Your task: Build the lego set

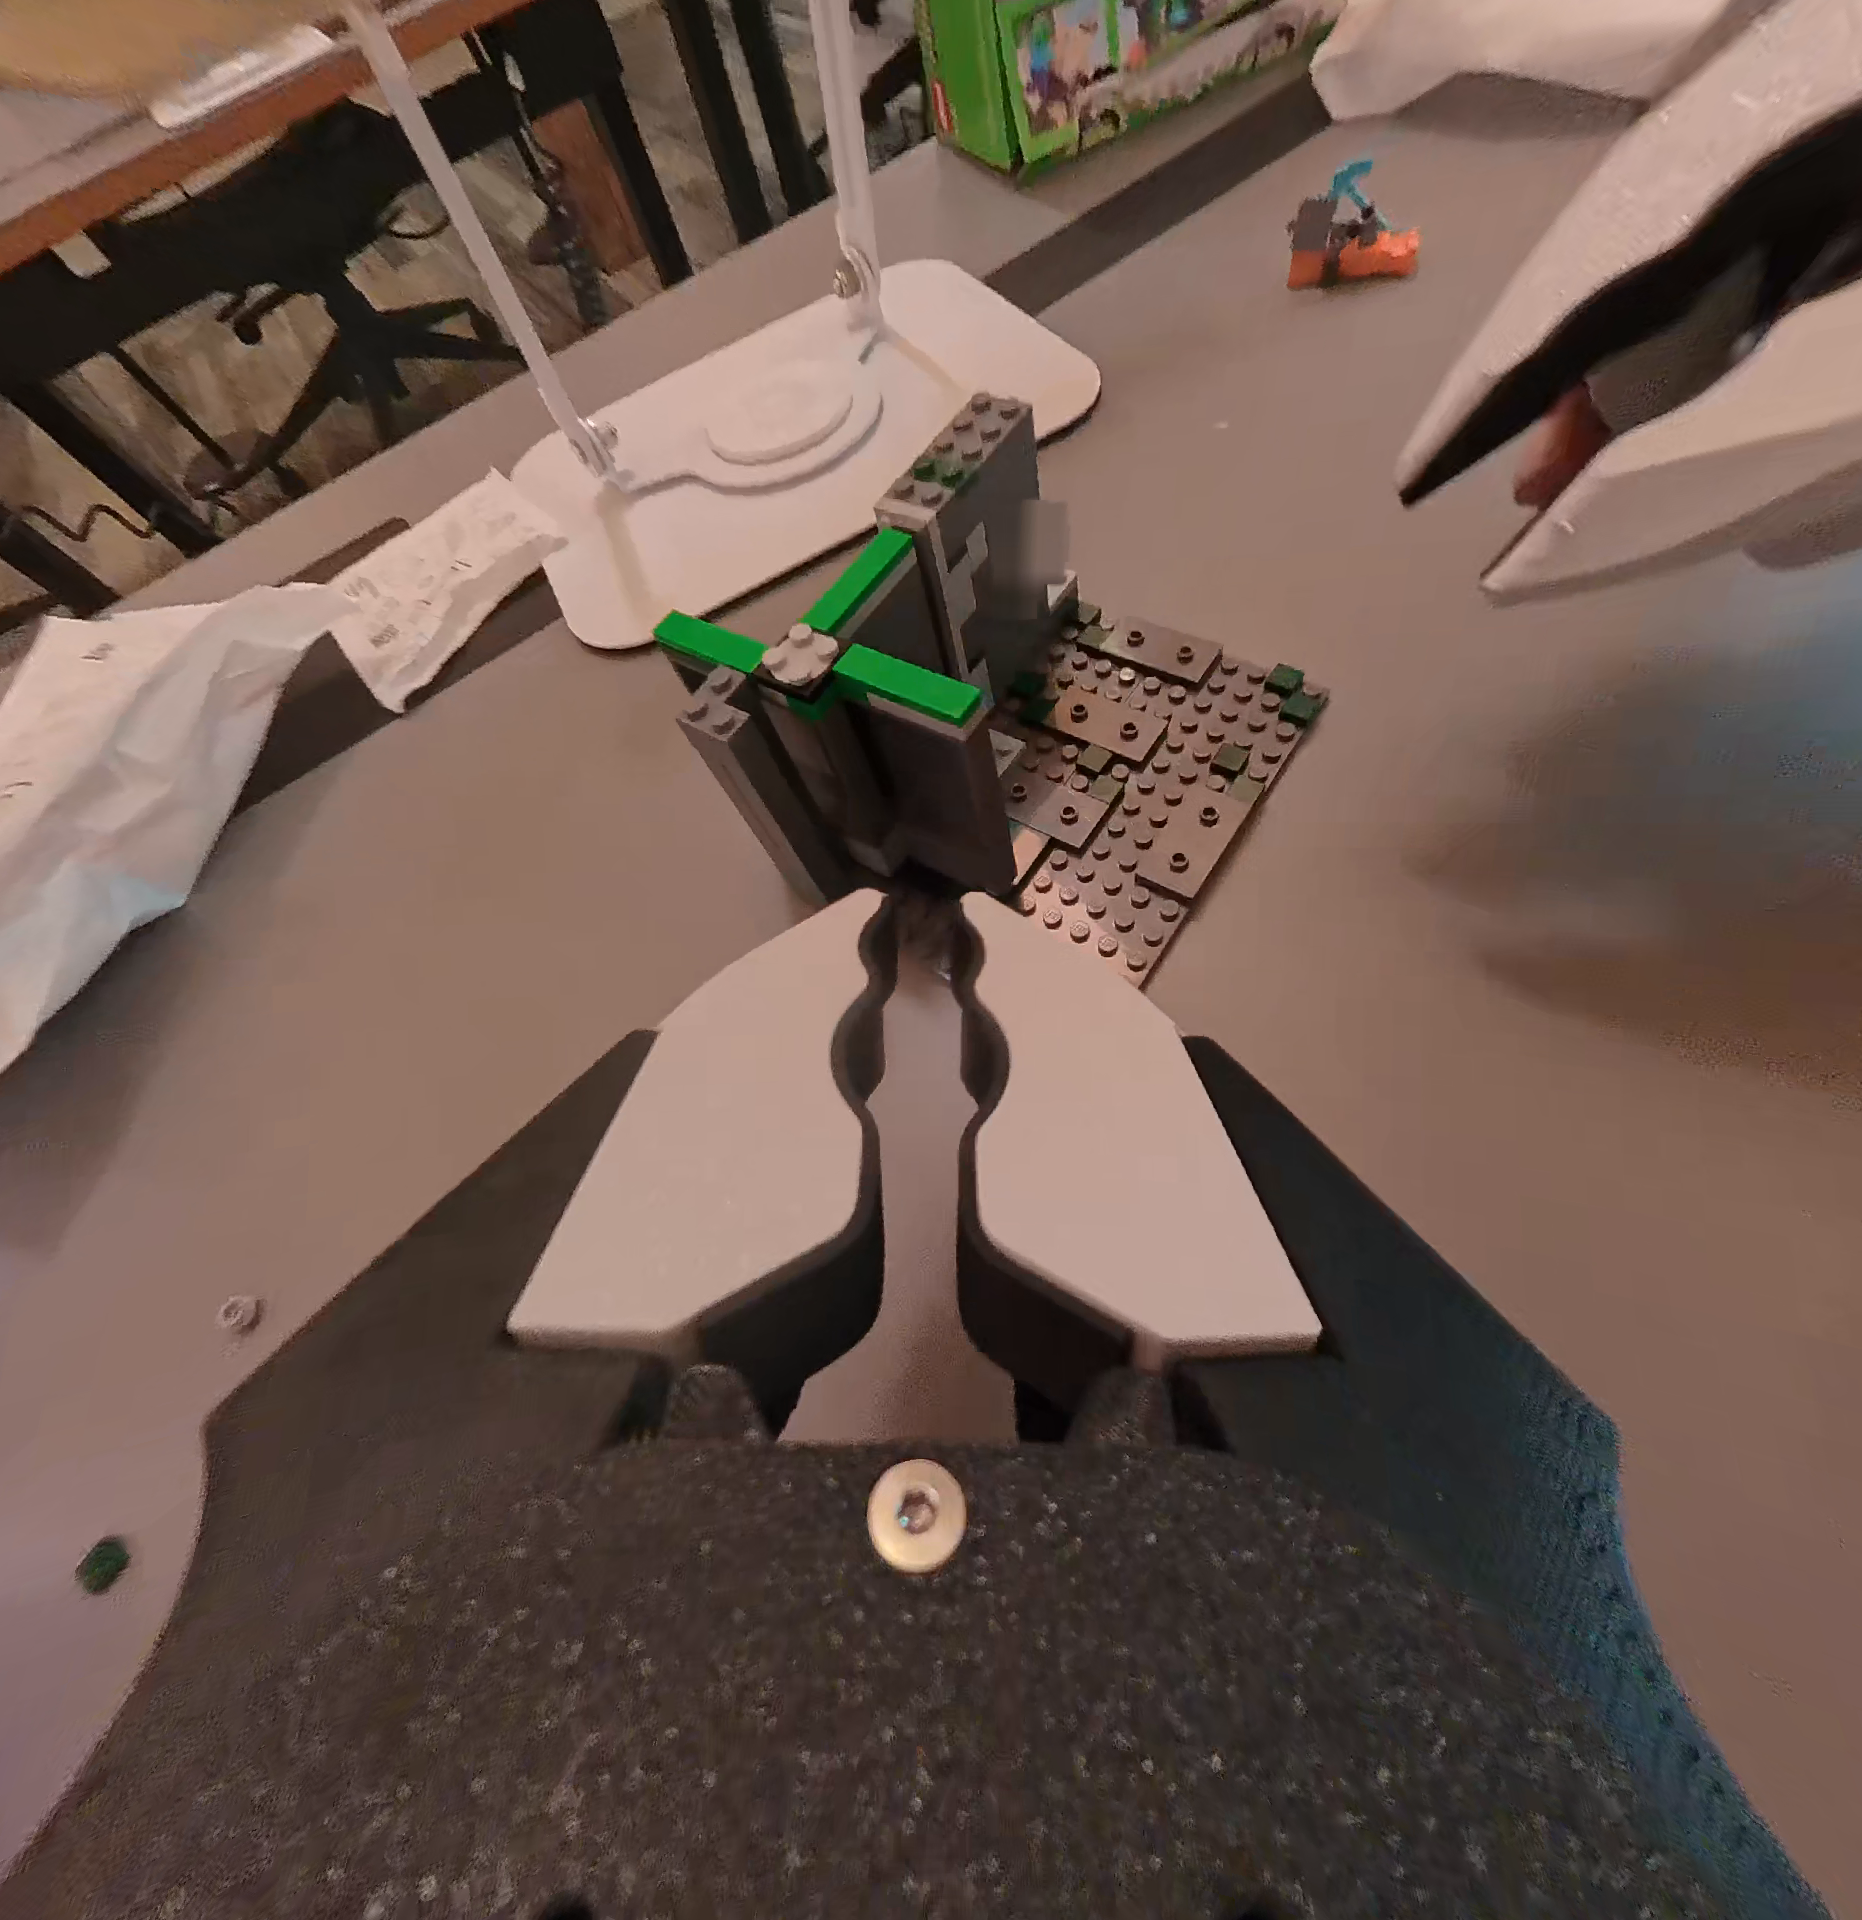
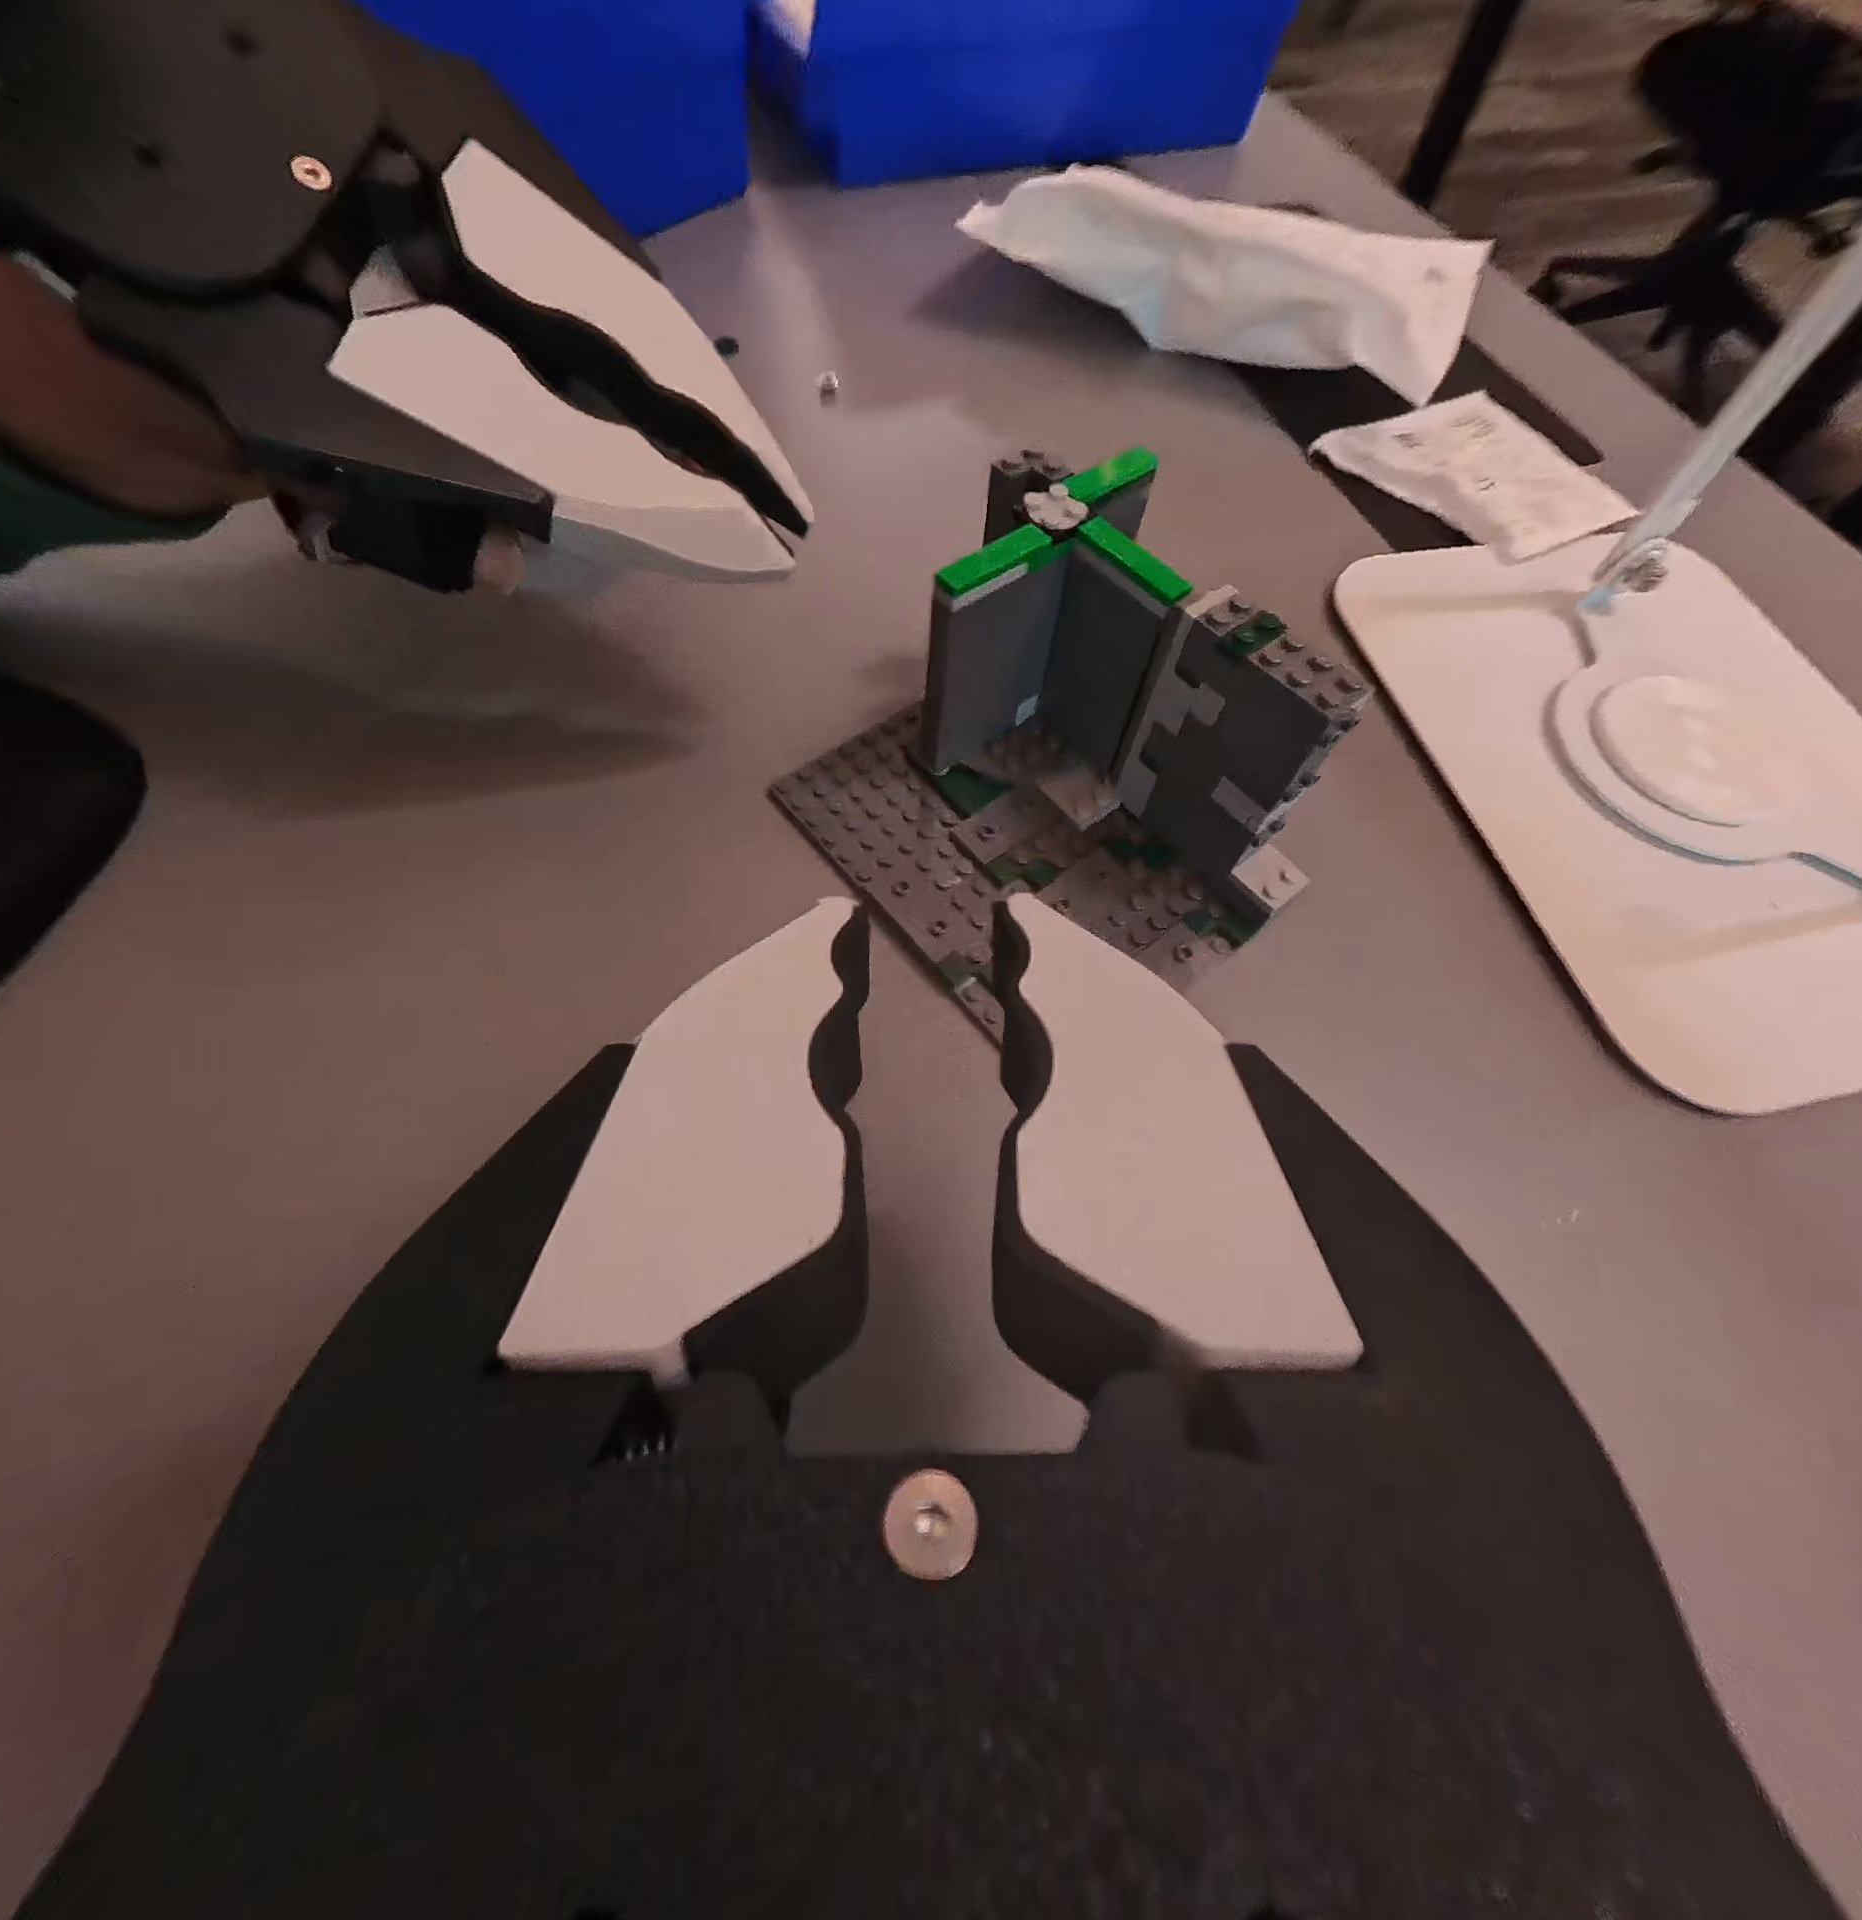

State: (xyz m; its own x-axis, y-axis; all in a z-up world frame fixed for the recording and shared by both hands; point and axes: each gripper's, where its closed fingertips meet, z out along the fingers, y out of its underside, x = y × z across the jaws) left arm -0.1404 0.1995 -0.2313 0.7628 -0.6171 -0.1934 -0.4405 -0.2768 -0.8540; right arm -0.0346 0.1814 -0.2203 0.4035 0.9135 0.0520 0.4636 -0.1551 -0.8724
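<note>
The lego build stands mid-table: a dark grey studded baseplate [image 1: 1166, 831] [image 2: 875, 831] with tall grey walls [image 1: 906, 790] [image 2: 1072, 665] topped by green tiles [image 1: 906, 681] [image 2: 1129, 556] and a small light grey round piece [image 1: 802, 660] [image 2: 1046, 507]. My left gripper [image 1: 922, 914] hovers just in front of the walls, shut on what looks like a small dark piece. From the right wrist view it [image 2: 792, 535] is raised left of the build. My right gripper [image 2: 932, 920] is slightly open and empty, above the baseplate's near corner. It [image 1: 1467, 540] also shows at the left wrist view's upper right.
A white lamp base [image 1: 802, 457] [image 2: 1633, 810] lies behind the build. Crumpled white bags [image 1: 96, 748] [image 2: 1239, 270] lie nearby. A green set box [image 1: 1020, 94] and a small orange-grey model [image 1: 1342, 244] sit far back. Blue bins [image 2: 1010, 83]. Loose small pieces [image 1: 103, 1564] [image 2: 828, 382]. The tips of one gripper are about 12 cm away from the tips of the other.
</note>
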